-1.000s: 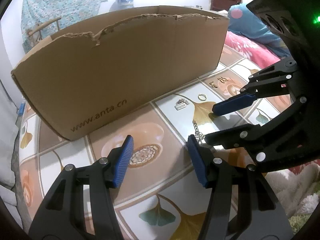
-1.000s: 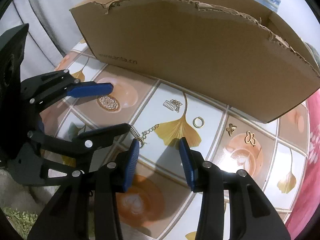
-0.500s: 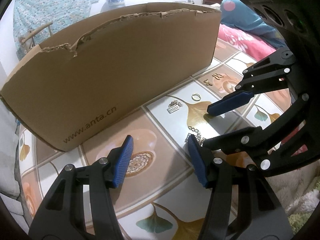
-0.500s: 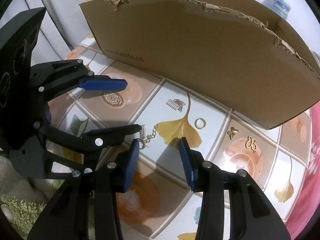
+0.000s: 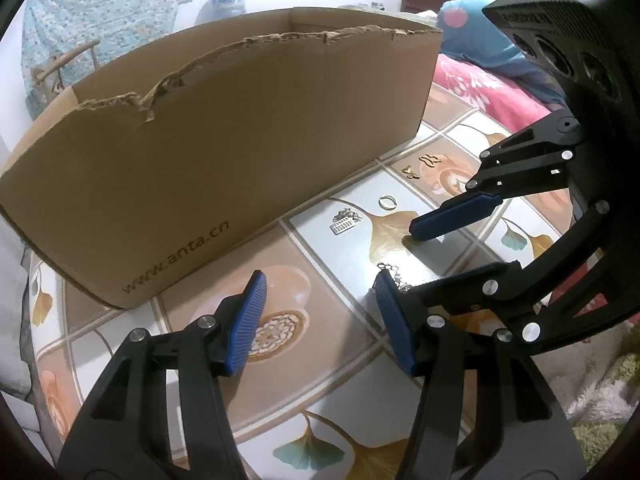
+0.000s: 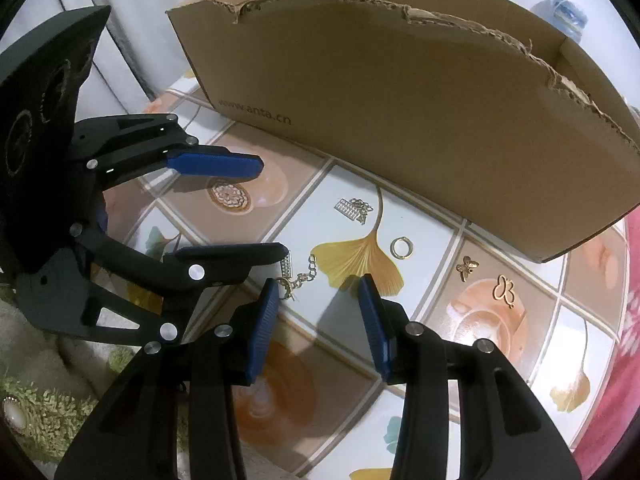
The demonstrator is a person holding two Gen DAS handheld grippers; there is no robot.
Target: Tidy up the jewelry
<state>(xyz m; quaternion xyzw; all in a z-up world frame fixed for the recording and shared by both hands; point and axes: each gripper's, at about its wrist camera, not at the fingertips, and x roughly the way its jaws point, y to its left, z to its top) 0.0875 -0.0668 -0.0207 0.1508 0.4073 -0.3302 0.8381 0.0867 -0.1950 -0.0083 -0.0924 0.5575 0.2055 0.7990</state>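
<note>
The left gripper (image 6: 262, 208) hangs at the left over the tiled table (image 6: 432, 316), its blue pads standing apart with nothing between them; the nearer pad's tip lies just at the end of a gold chain (image 6: 298, 274). That chain trails rightward across a pale tile to a point just beside the left pad of the right gripper (image 6: 318, 322), whose jaws also gape moderately over bare tile, holding nothing. Further right, well spaced on open tabletop, lie a small comb-shaped charm (image 6: 354, 210), a gold ring (image 6: 401, 247), a butterfly charm (image 6: 467, 267) and an outline butterfly (image 6: 505, 291). Behind them all, a cardboard box (image 6: 400, 112) with a torn top edge walls off the far side, standing close behind the comb-shaped charm. The table's right edge meets a pink cloth (image 6: 630, 320).
</note>
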